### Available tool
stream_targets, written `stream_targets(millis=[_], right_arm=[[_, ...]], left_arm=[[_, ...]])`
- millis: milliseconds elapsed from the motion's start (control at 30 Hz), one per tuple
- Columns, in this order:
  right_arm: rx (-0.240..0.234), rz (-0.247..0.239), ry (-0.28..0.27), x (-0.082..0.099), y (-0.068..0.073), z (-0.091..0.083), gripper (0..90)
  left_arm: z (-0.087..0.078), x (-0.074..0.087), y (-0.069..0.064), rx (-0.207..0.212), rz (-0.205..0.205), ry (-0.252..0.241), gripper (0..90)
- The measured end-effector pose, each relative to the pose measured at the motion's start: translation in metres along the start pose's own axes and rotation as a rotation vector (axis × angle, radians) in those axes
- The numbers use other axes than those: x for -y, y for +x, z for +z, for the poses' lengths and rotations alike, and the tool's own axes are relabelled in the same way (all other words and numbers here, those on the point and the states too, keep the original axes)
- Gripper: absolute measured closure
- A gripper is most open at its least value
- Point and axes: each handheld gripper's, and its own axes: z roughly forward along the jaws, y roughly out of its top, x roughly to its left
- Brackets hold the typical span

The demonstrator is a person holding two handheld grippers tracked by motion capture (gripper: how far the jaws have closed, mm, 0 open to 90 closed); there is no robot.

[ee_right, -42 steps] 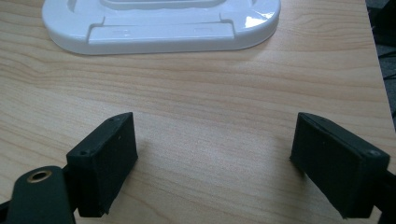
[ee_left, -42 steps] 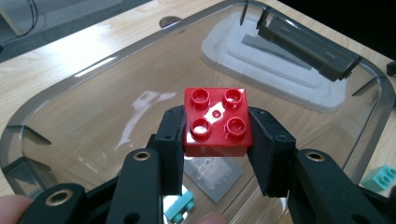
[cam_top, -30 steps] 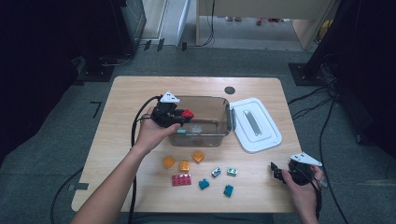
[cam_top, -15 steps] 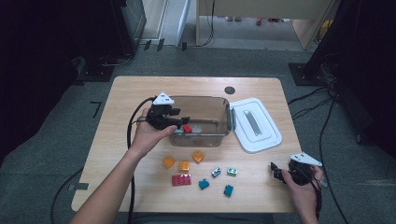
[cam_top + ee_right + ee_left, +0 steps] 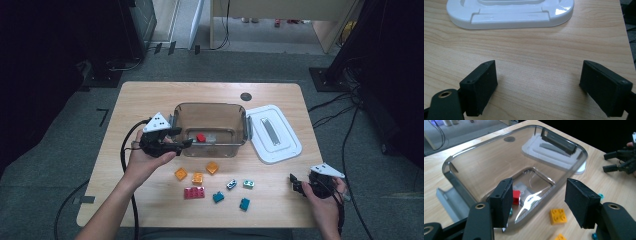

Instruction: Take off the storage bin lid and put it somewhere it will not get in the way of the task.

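Inside clear plastic bin [image 5: 215, 114], studded red block [image 5: 201, 137] rests.

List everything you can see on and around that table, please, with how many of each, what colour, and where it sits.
table: 1, light wood, centre of the high view
container: 1, clear brownish plastic, middle of the table
red brick: 1, red, inside the container
lid: 1, white, flat on the table beside the container
orange bricks: 3, orange, in front of the container
pink brick: 1, pink-red, near the front edge
teal bricks: 2, teal, near the front edge
pale bricks: 2, light with teal, between the orange and teal ones
round insert: 1, dark, in the tabletop behind the container
left gripper: 1, black, fingers apart at the container's near wall, nothing held
right gripper: 1, black, fingers apart, at the table's front right
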Motion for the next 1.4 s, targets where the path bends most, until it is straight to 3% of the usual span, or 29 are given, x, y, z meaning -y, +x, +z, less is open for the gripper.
stream_targets(millis=[167, 367, 633, 733, 867, 1200, 1400], right_arm=[[0.001, 0.0, 0.0, 0.0, 0.0, 0.0, 13.8], [0.001, 0.0, 0.0, 0.0, 0.0, 0.0, 13.8], [0.001, 0.0, -0.001, 0.0, 0.0, 0.0, 13.8], [0.001, 0.0, -0.001, 0.0, 0.0, 0.0, 13.8], [0.001, 0.0, -0.001, 0.0, 0.0, 0.0, 13.8], [0.001, 0.0, -0.001, 0.0, 0.0, 0.0, 13.8], [0.001, 0.0, -0.001, 0.0, 0.0, 0.0, 13.8]], left_arm=[[-0.012, 0.017, -0.008, -0.004, -0.012, -0.021, 40.1], [-0.015, 0.048, -0.016, -0.014, -0.011, 0.022, 40.7], [-0.001, 0.088, -0.017, -0.024, -0.022, 0.063, 41.9], [0.007, 0.098, -0.014, -0.046, -0.027, 0.082, 42.8], [0.017, 0.107, -0.011, -0.055, -0.044, 0.103, 44.4], [0.035, 0.119, -0.013, -0.096, -0.011, 0.172, 46.4], [0.044, 0.127, -0.012, -0.114, -0.027, 0.205, 47.1]])
